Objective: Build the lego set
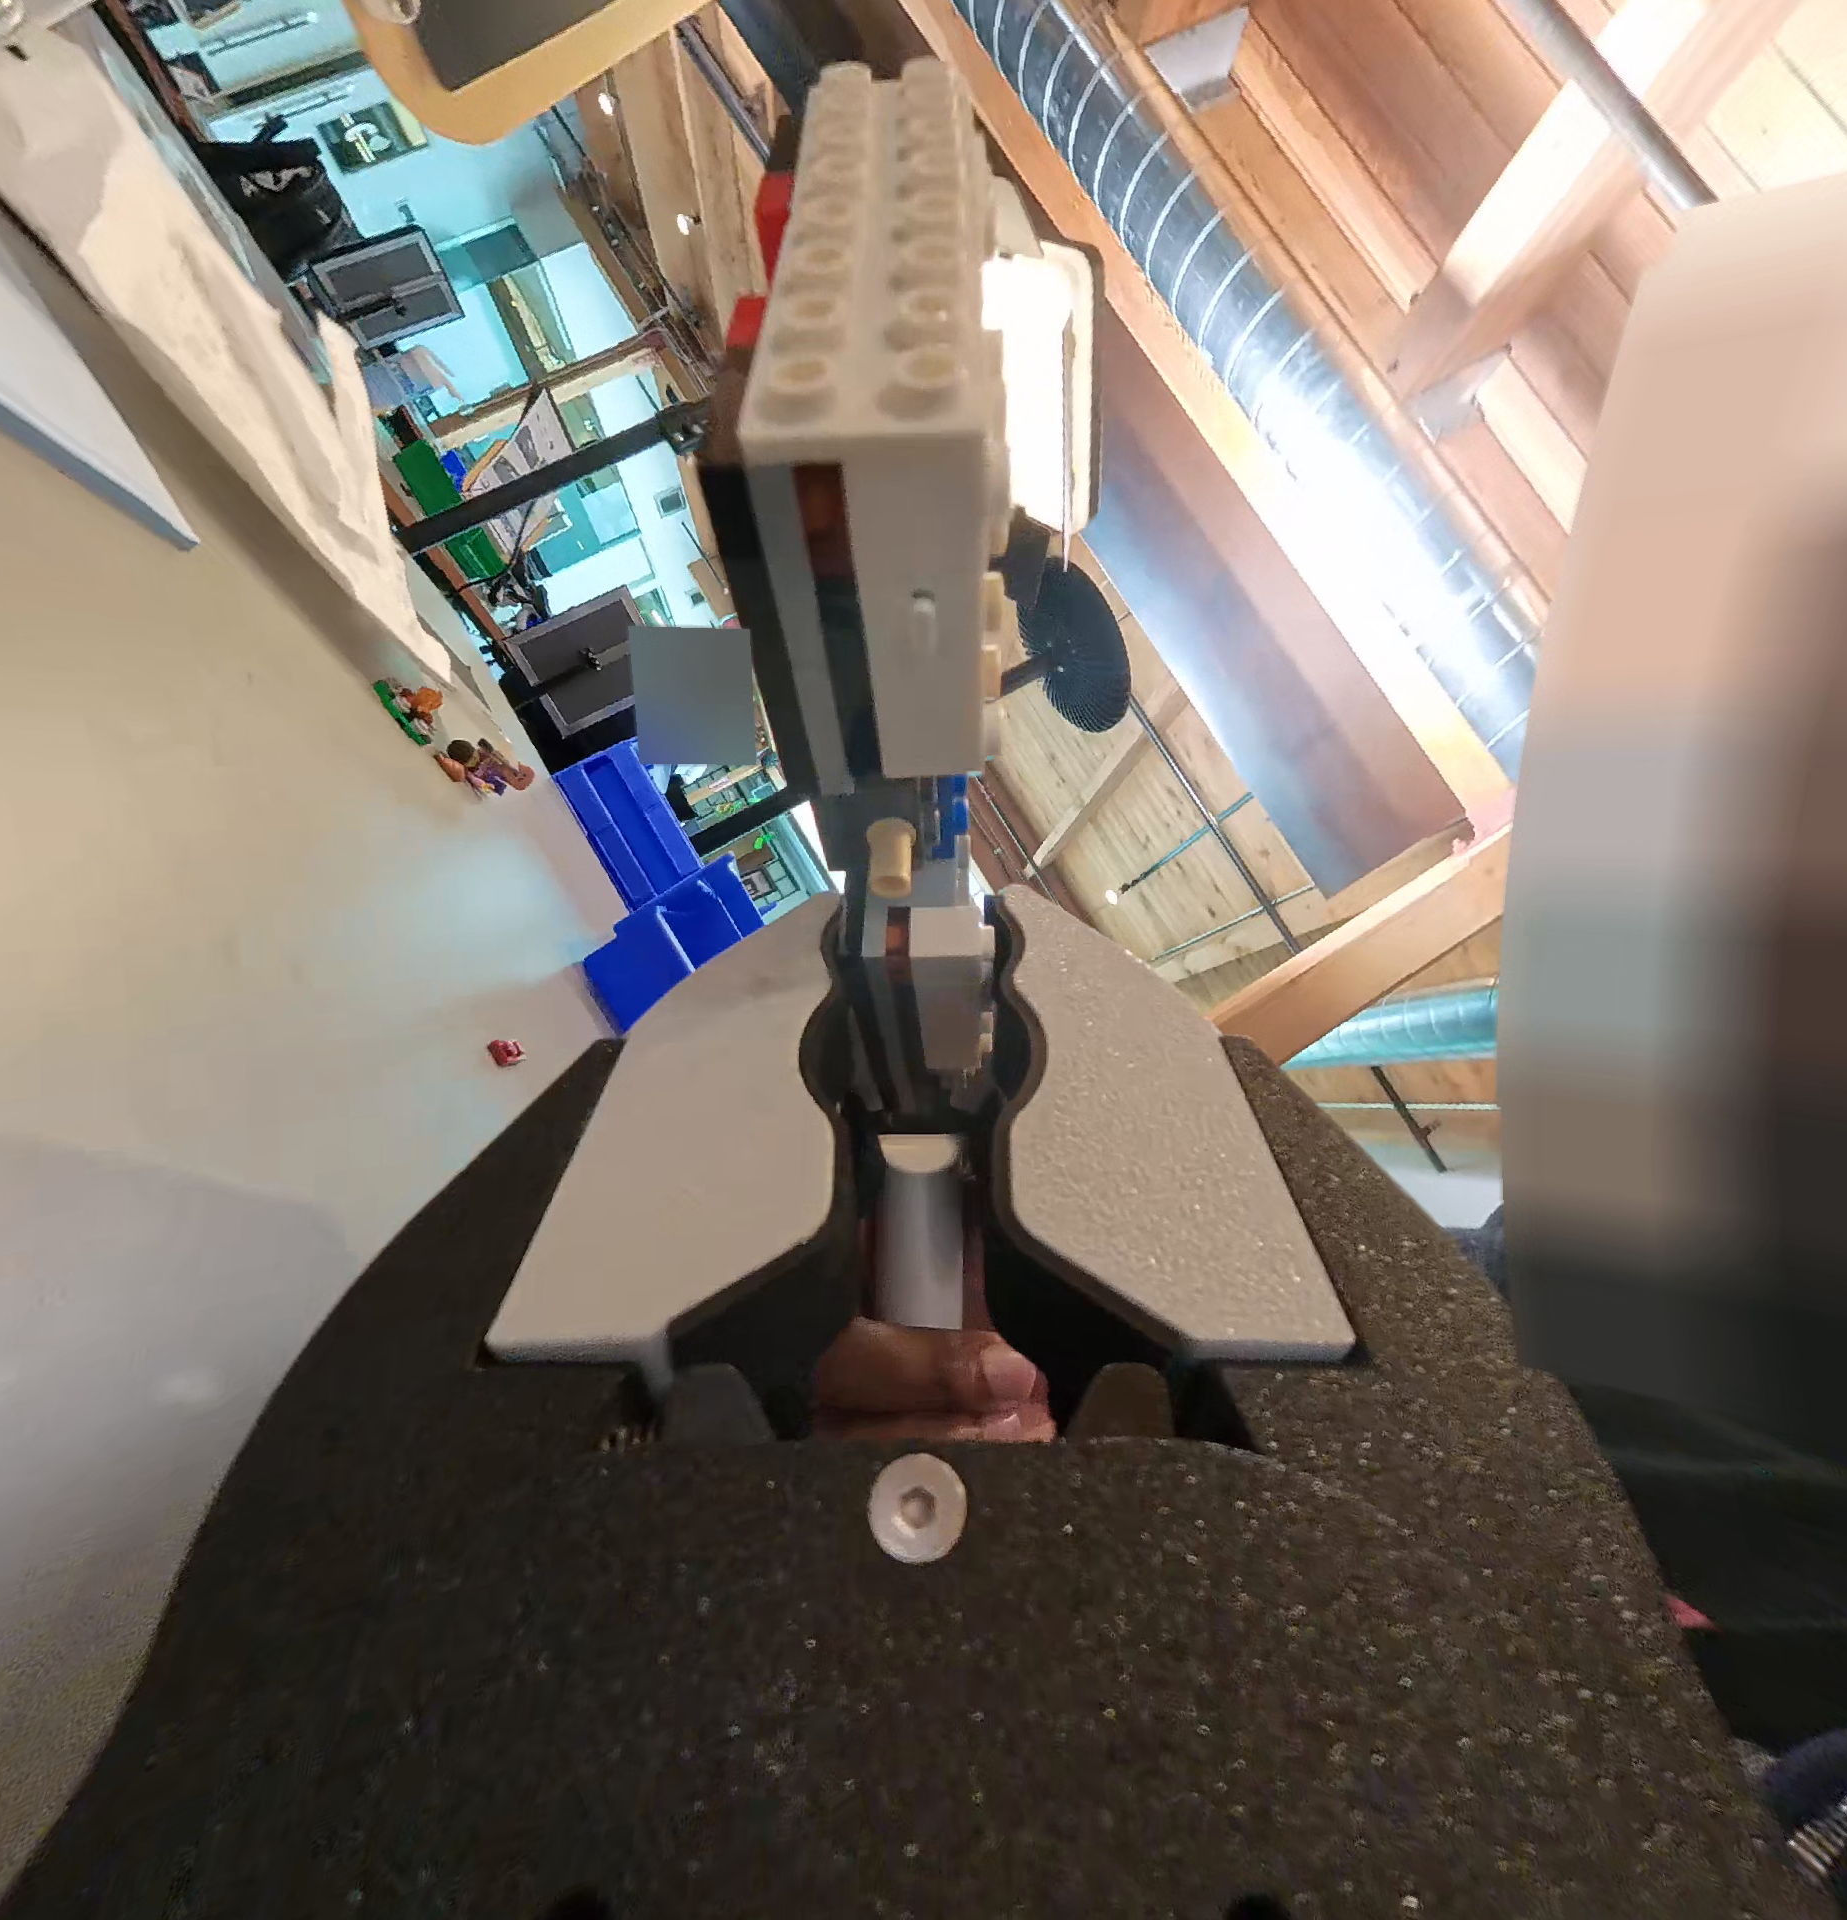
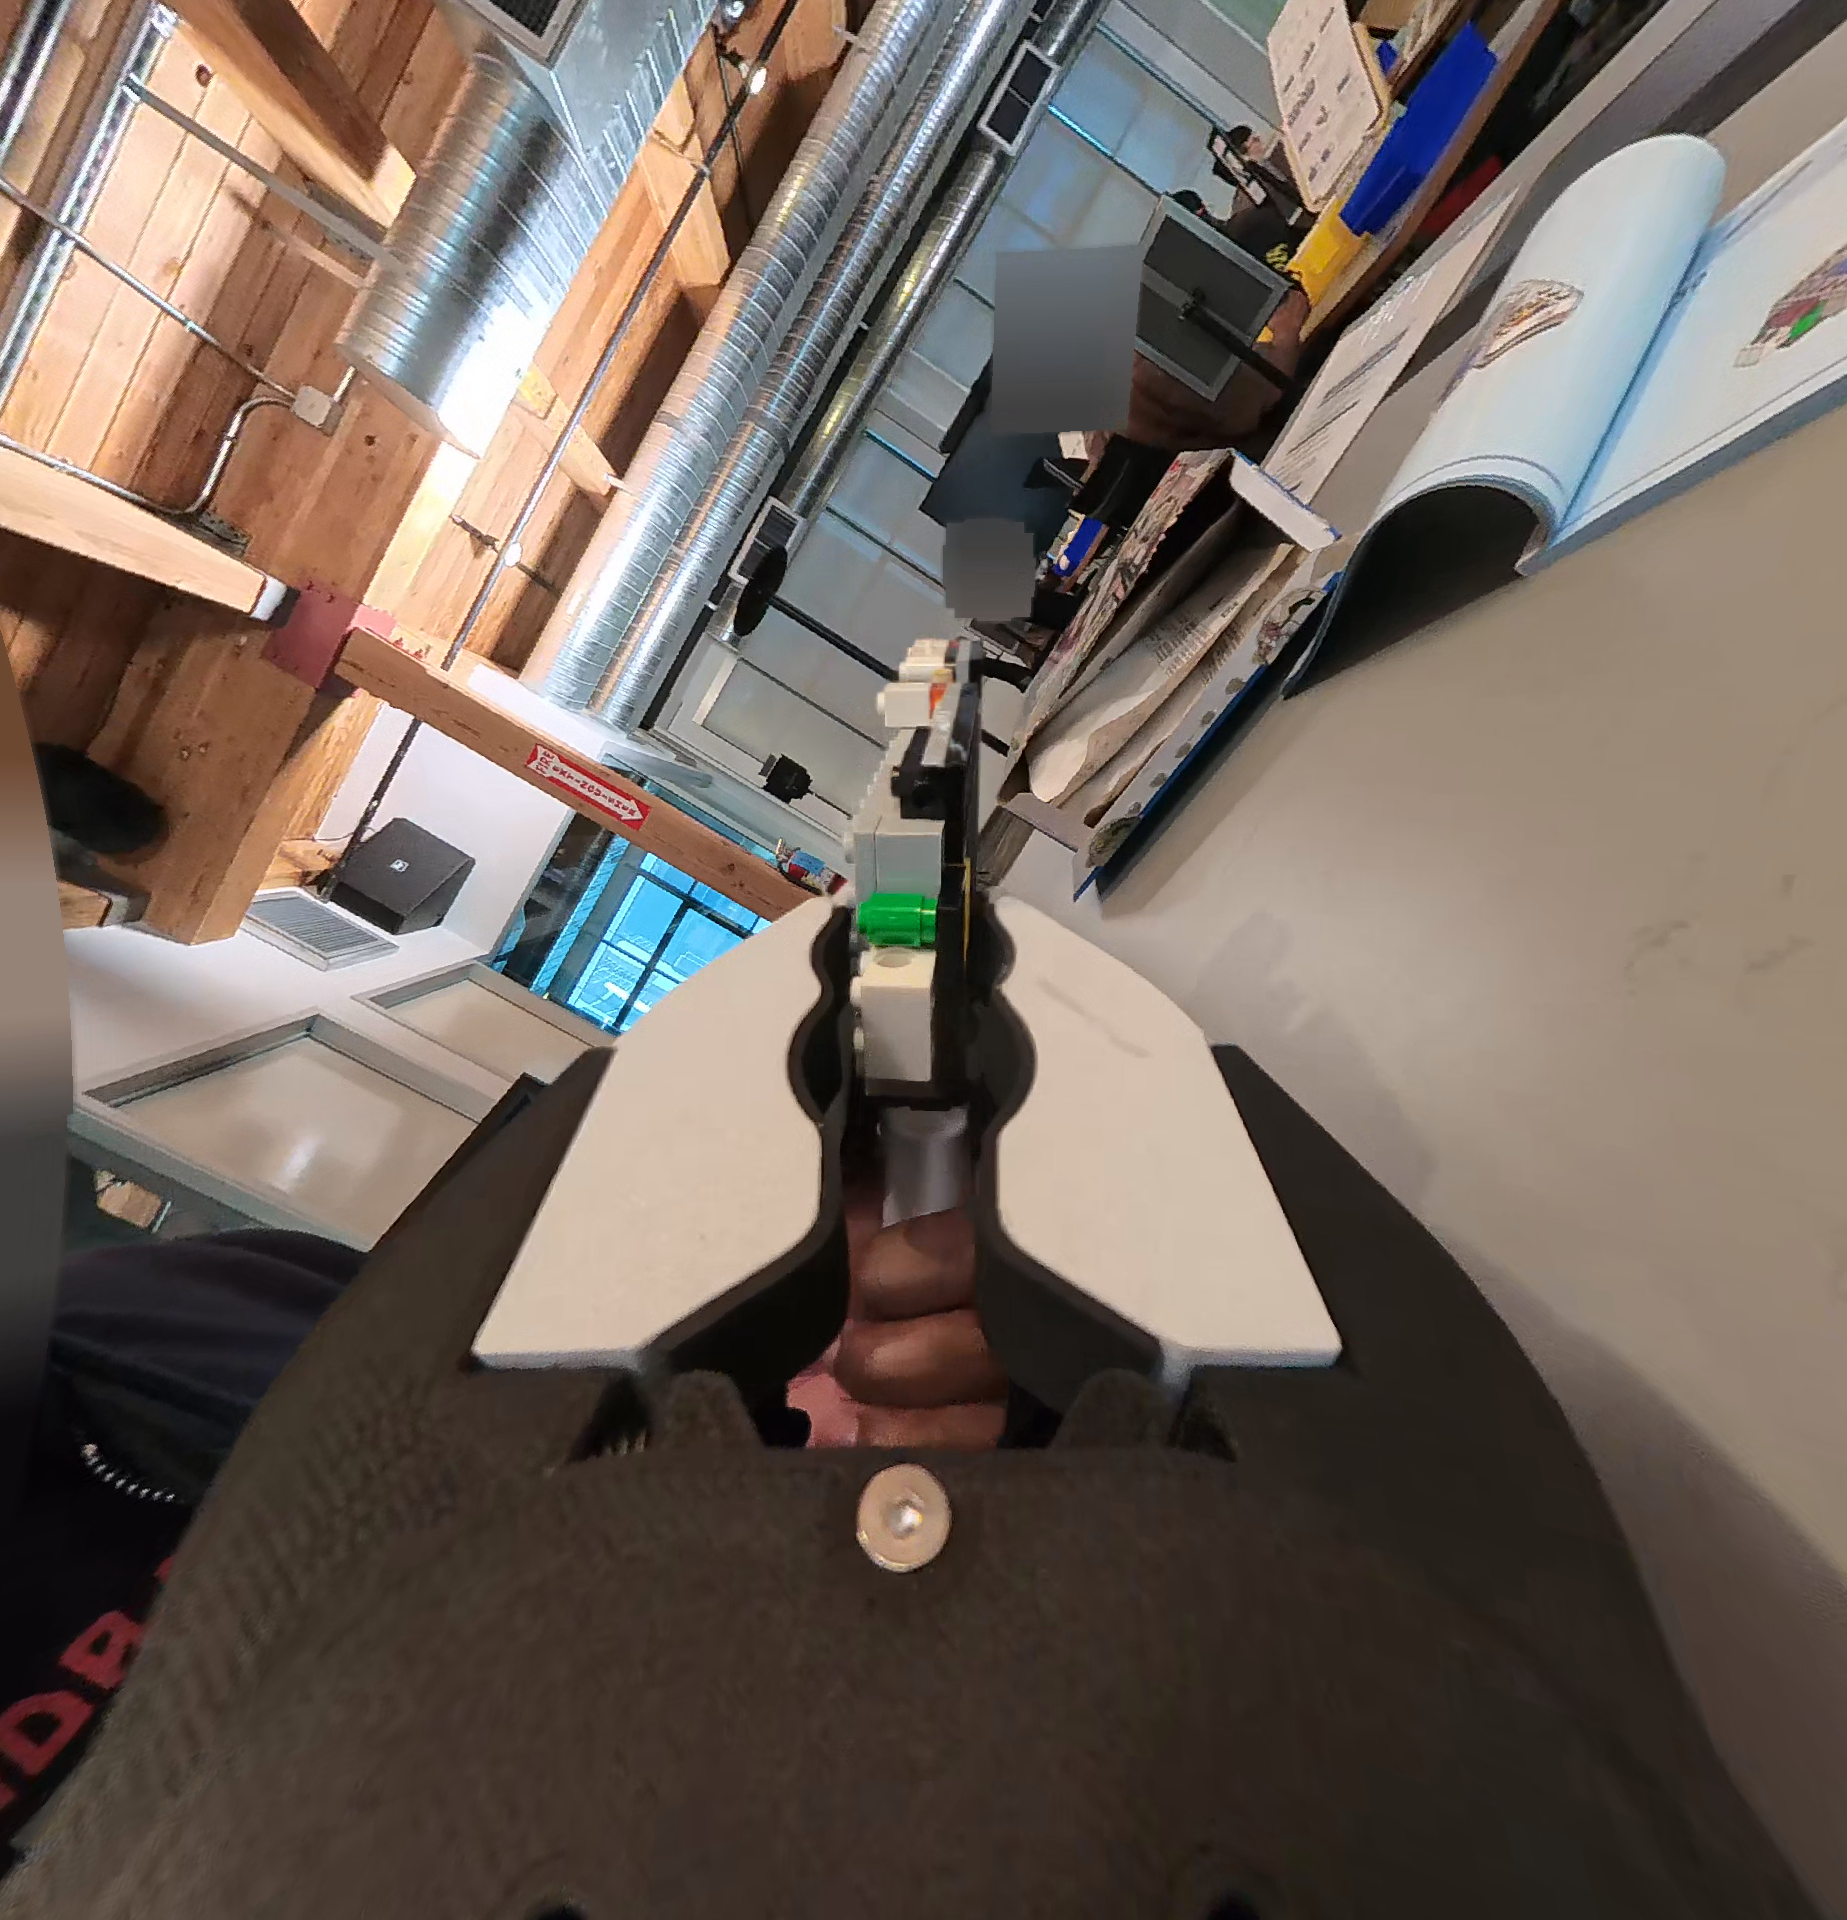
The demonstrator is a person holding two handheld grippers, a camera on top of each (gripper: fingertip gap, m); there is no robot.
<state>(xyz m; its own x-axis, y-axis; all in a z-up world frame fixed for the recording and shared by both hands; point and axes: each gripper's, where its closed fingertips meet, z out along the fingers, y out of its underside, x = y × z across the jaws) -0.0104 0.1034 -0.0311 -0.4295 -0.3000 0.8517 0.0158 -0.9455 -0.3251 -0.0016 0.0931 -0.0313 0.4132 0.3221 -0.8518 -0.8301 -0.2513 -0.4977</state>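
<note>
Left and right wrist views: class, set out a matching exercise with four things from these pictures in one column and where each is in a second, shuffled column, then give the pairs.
Things:
1. white and grey brick assembly
2. brick piece with a green stud
3. blue bins
4. open booklet

Places:
A. clamped in the right gripper
B. lying on the table, pages curled up
C. clamped in the left gripper
D. at the table's far edge, left wrist view

Pairs: 1-C, 2-A, 3-D, 4-B
</note>
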